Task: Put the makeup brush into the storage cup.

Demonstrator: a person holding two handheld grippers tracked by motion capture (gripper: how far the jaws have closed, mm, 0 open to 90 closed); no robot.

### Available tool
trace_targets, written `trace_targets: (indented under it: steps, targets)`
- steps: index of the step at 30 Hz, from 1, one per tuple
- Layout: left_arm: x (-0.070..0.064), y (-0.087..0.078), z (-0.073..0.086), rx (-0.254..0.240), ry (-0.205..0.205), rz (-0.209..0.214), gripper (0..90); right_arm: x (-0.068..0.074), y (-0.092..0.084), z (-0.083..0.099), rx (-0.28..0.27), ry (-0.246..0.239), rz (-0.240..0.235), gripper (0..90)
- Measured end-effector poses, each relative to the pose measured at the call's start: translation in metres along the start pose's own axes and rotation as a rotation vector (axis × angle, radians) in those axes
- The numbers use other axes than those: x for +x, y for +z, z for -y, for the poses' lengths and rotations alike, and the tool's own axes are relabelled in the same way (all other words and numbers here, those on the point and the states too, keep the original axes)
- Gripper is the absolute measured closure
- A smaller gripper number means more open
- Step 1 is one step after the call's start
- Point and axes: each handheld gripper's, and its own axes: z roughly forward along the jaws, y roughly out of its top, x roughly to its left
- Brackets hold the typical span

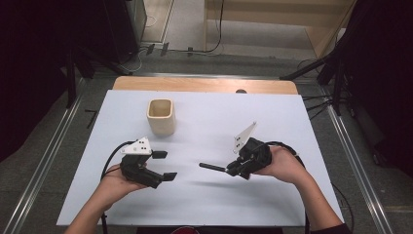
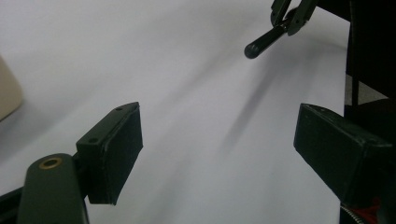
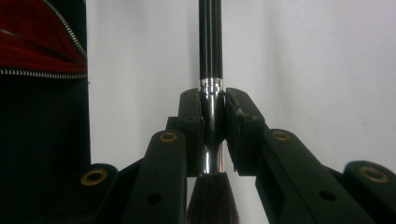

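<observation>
Where tongs (image 3: 213, 135) clamp, brush (image 3: 211, 56) bristles cut off

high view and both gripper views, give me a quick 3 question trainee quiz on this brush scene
1. True or false: the right gripper is shut on the brush at its silver ferrule.
2. How do the jaws of the left gripper stand? A) apart with nothing between them B) clamped on the cup C) clamped on the brush
3. Fill in: the beige cup stands upright on the white ____, nearer the left gripper.

Key: 1 true; 2 A; 3 table. In the right gripper view the bristles point back toward the camera and the black handle points away.
</observation>
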Motion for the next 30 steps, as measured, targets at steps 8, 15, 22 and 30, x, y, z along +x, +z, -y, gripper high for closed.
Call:
trace_targets:
  steps: [8, 15, 22, 30]
  targets:
    - [-0.008, 0.016, -0.013, 0.042, 0.027, 0.044, 16.3, 0.002, 0.0, -0.001, 0.017, -0.011, 0.01, 78.5]
    - [-0.011, 0.028, -0.016, 0.068, 0.043, 0.067, 16.3, 0.002, -0.001, -0.002, 0.02, -0.037, 0.011, 78.5]
    - [-0.014, 0.04, -0.021, 0.099, 0.043, 0.095, 16.3, 0.005, 0.007, -0.007, 0.069, -0.053, -0.019, 78.4]
    - [-0.017, 0.054, -0.025, 0.162, 0.011, 0.147, 17.0, 0.006, 0.011, -0.014, 0.096, -0.09, -0.006, 78.4]
